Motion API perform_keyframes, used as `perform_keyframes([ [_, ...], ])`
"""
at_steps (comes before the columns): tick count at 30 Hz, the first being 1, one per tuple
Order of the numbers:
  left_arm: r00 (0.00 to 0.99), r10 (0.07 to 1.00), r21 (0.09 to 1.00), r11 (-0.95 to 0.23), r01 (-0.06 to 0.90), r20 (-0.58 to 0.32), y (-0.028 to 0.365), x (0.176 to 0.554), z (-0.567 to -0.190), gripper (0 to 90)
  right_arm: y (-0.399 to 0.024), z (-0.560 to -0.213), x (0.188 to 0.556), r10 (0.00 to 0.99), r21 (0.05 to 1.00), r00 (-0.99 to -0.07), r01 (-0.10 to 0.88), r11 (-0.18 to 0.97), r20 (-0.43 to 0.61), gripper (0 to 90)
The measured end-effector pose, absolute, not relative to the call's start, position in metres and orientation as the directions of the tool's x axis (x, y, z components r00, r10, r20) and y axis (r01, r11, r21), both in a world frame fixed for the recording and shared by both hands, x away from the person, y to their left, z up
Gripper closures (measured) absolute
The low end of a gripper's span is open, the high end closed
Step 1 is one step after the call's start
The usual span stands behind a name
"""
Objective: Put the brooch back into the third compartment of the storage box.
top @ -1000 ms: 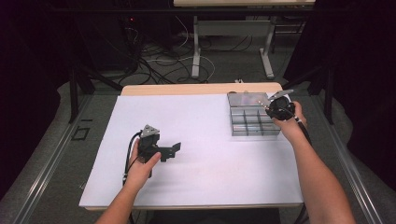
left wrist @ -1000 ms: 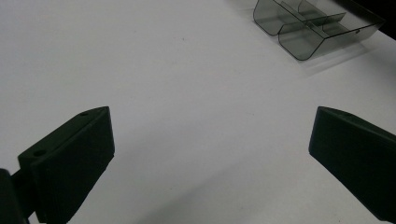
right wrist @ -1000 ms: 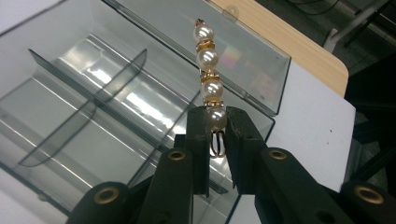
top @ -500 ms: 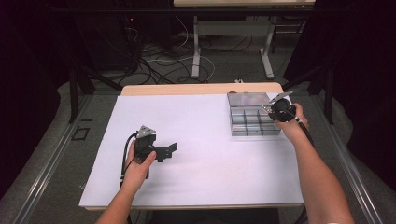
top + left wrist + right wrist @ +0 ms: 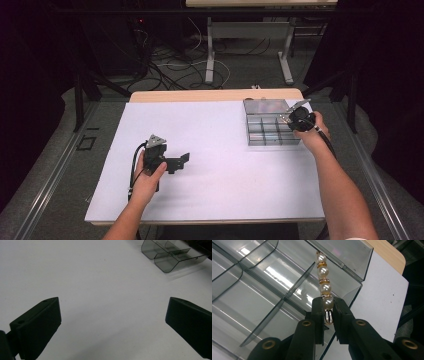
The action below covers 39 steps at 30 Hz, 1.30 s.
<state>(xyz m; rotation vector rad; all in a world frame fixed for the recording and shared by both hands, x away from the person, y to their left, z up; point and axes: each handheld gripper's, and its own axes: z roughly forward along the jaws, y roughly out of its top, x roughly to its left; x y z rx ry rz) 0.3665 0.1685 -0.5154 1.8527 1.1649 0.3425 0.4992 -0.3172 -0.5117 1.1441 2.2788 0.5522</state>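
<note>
We hold a pearl strand (image 5: 323, 281) in the right claw (image 5: 328, 305), its jaws pinched on the lowest pearl just above a gold ring, over the box's (image 5: 270, 127) right end near the worktop's (image 5: 215, 165) far right corner. The strand reaches out over a compartment by the hinged lid (image 5: 342, 252). To do this well, we judge we should lower the free end into one cell first, clear of the dividers, then let go so the beads coil inside and do not drape over a wall. The left claw (image 5: 110, 322) hangs spread wide and empty above bare worktop, well apart from the box. Against a second ago, the right claw has shifted slightly along the box; the left hand (image 5: 150, 175) has barely moved
</note>
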Motion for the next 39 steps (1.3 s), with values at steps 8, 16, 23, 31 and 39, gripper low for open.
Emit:
perform_keyframes([
  [8,0.519,0.827,0.799,-0.157,0.581,-0.215,0.169,0.366,-0.515,0.4,-0.315,-0.513,0.5,0.824,0.577,-0.49,0.599,0.555,-0.284,71.7],
  [16,0.517,0.829,0.798,-0.157,0.582,-0.214,0.169,0.366,-0.515,0.4,-0.314,-0.507,0.498,0.833,0.614,-0.48,0.58,0.536,-0.275,63.2],
  [23,0.519,0.827,0.799,-0.156,0.58,-0.215,0.169,0.367,-0.515,0.4,-0.311,-0.498,0.489,0.859,0.662,-0.462,0.577,0.479,-0.219,56.5],
  [31,0.522,0.825,0.801,-0.157,0.578,-0.215,0.169,0.367,-0.515,0.4,-0.304,-0.485,0.476,0.883,0.69,-0.456,0.604,0.4,-0.113,36.3],
  [39,0.523,0.823,0.797,-0.156,0.584,-0.223,0.171,0.368,-0.516,0.4,-0.295,-0.48,0.456,0.903,0.706,-0.427,0.628,0.328,-0.04,14.7],
])
